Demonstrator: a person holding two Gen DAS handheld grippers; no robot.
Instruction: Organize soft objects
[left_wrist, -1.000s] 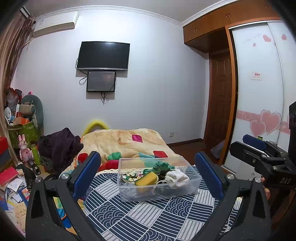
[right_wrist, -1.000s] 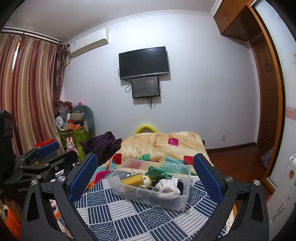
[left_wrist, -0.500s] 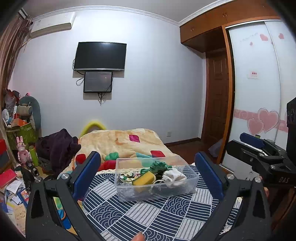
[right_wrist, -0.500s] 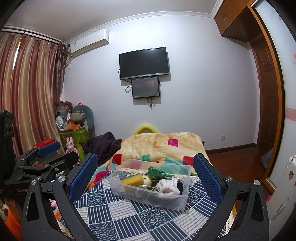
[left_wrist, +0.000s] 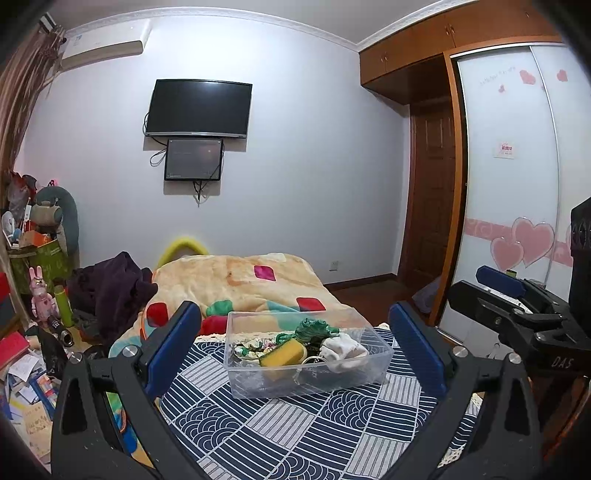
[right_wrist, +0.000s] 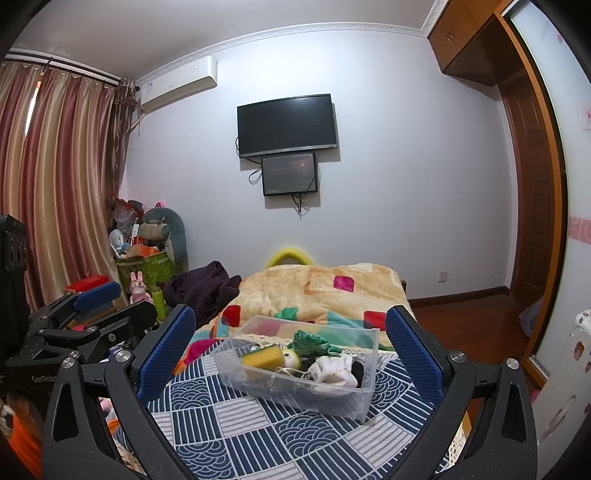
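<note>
left tongs (left_wrist: 295, 350) wide, empty | right tongs (right_wrist: 290, 349) wide, empty | white cloth (right_wrist: 334, 371) in clear bin (right_wrist: 295, 391) should be pinched from above

Clear bin (right_wrist: 295, 387) between spread tool (right_wrist: 291, 343) fingers

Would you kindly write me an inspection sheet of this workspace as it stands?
Surface: navy-and-white patterned cloth over the table, flat.
Job's things: clear plastic bin standing on the cloth, holding a yellow sponge, green fabric, white cloth and a tangle of small items too jumbled to name.
Clutter: nothing seen on the cloth outside the bin.
Grippers: left gripper and right gripper both open, empty, short of the bin.
Cables: wires dangling under the small wall screen.
Surroundings: bed with patterned blanket, wall TV, curtains, piled belongings in the corner.
</note>
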